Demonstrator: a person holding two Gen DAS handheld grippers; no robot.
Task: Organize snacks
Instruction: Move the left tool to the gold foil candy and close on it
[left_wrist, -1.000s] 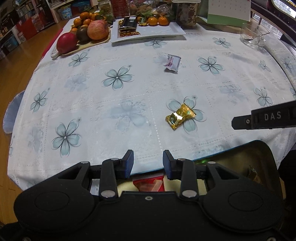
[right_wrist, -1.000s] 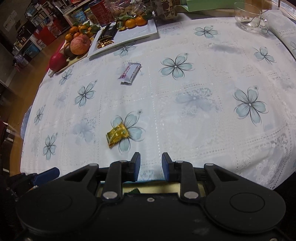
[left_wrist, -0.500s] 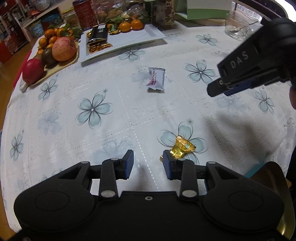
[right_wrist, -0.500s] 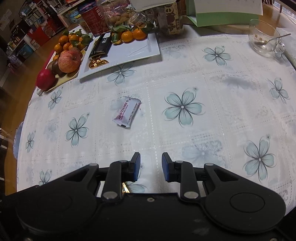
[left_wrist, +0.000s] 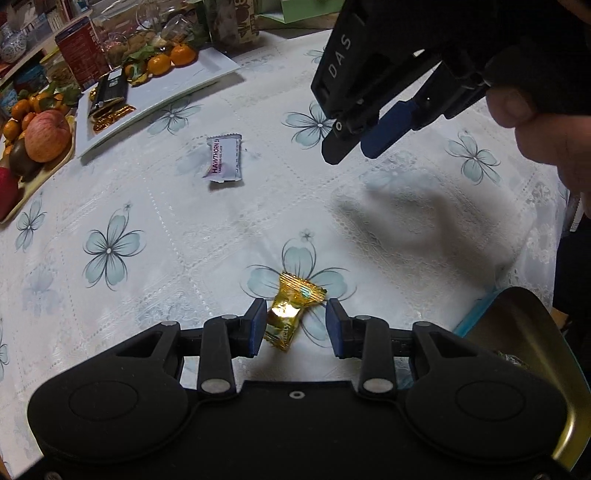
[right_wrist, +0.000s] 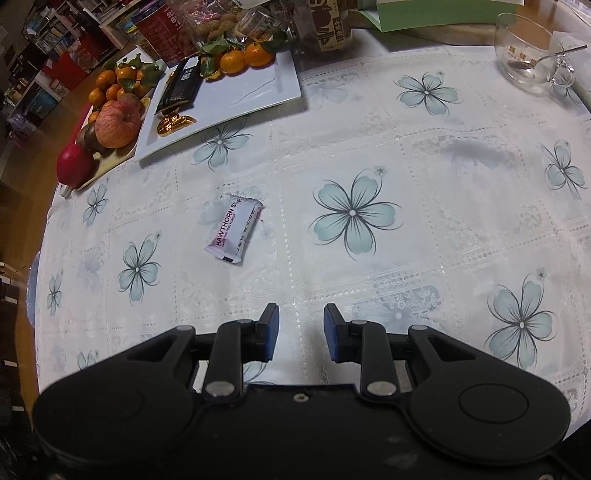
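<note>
Left wrist view: the left tool (left_wrist: 295, 325) points steeply down at the table (left_wrist: 192, 236), which wears a white lace-patterned cloth printed with pale blue flowers. Its blue pads stand part-way apart with a crinkled gold-foil wrapped candy (left_wrist: 290, 314) lying between them; the candy sits close against the left pad (left_wrist: 256, 326), with a clear gap to the right one, so the pads do not clamp it. At 11 o'clock from the candy lies a white rectangular snack packet printed HAWTHORN (left_wrist: 223, 158), well apart. At 1 o'clock the right tool (left_wrist: 364, 146) hangs above the cloth, a person's hand (left_wrist: 535, 122) gripping it. At 10 o'clock stands a white rectangular plate (left_wrist: 177, 85) carrying a dark wrapped bar (left_wrist: 110, 90), gold candies and mandarins. Left of it, a tray of fruit with a red-yellow apple (left_wrist: 48, 136).

Right wrist view: the right tool (right_wrist: 301, 332) aims down at bare cloth, its pads set narrow with nothing between them. The white snack packet (right_wrist: 234, 229) lies at 11 o'clock from the pads, flat on the table (right_wrist: 406, 229) and apart from them. The white plate (right_wrist: 251, 88) sits farther off at 11 o'clock, the dark bar (right_wrist: 181, 86) on its left part, the apple (right_wrist: 118, 125) beside it. A clear glass cup with a spoon (right_wrist: 528, 62) stands at 1 o'clock near the far edge.
</note>
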